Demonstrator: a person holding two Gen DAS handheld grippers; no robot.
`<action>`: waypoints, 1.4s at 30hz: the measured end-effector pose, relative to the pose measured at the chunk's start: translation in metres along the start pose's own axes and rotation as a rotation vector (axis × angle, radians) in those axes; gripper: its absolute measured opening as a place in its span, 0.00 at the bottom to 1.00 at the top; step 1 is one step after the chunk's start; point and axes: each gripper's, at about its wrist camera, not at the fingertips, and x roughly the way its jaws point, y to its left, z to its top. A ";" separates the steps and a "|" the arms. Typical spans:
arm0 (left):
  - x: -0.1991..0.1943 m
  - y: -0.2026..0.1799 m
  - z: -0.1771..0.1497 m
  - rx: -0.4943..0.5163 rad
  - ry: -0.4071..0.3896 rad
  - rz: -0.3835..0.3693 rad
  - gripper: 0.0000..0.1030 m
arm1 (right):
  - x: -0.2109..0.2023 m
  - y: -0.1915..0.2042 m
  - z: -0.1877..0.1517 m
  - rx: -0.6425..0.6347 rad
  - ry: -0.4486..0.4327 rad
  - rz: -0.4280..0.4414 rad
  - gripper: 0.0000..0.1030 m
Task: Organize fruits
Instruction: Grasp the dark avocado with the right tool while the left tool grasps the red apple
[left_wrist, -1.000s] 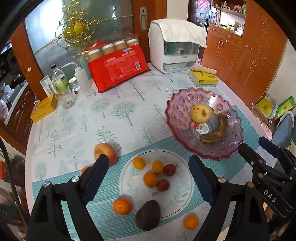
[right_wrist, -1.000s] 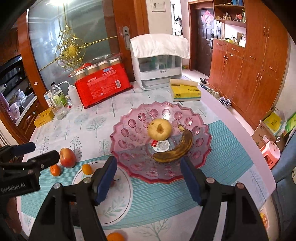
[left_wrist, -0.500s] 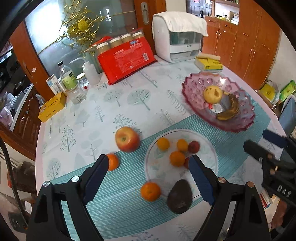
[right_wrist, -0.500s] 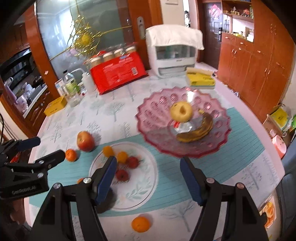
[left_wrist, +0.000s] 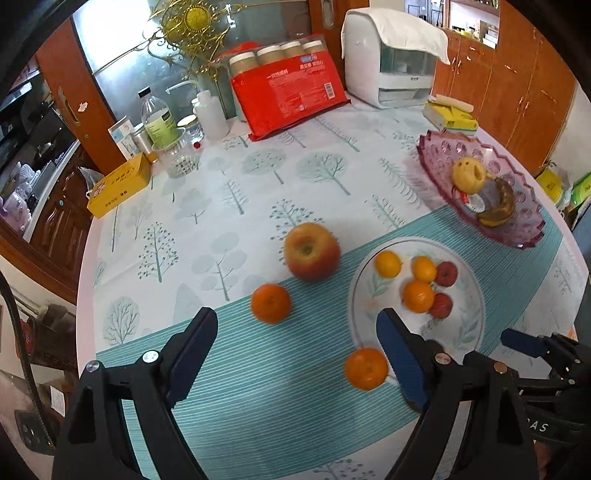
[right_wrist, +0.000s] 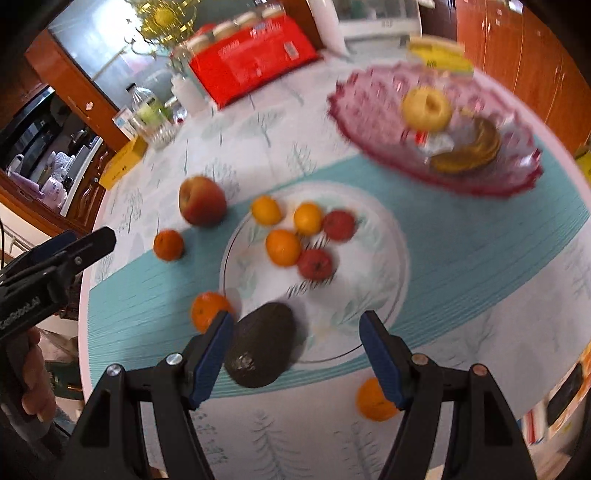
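A red-yellow apple (left_wrist: 312, 251) and two loose oranges (left_wrist: 270, 303) (left_wrist: 366, 368) lie on the tablecloth left of a white plate (left_wrist: 476, 332). The plate holds several small orange and red fruits. My left gripper (left_wrist: 295, 317) hangs open and empty above the cloth between the two oranges. My right gripper (right_wrist: 297, 317) is open over the plate's near edge (right_wrist: 399, 288), where a dark avocado (right_wrist: 262, 345) lies just inside its left finger, not gripped. Another orange (right_wrist: 373, 400) sits by its right finger. A pink glass bowl (right_wrist: 369, 129) holds a yellow fruit (right_wrist: 426, 105) and a browned banana (right_wrist: 469, 151).
At the table's far side stand a red package (left_wrist: 288, 92), jars, bottles (left_wrist: 157, 118), a glass, a yellow box (left_wrist: 118, 184), a white appliance (left_wrist: 395, 62) and a yellow pack (left_wrist: 448, 116). The round table's edge runs along the left. Wooden cupboards stand to the right.
Both grippers came lower. The left swung left, from above the plate to the loose oranges and apple. The right swung from the pink bowl to the plate and avocado. Jaws unchanged.
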 end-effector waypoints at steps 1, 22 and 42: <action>0.003 0.003 -0.002 0.001 0.003 0.001 0.85 | 0.007 0.002 -0.002 0.013 0.022 0.006 0.69; 0.038 0.036 0.009 -0.029 0.026 -0.019 0.85 | 0.068 0.018 -0.014 0.106 0.174 0.044 0.58; 0.155 0.005 0.050 -0.070 0.164 -0.085 0.85 | 0.050 -0.018 0.008 0.104 0.067 -0.081 0.57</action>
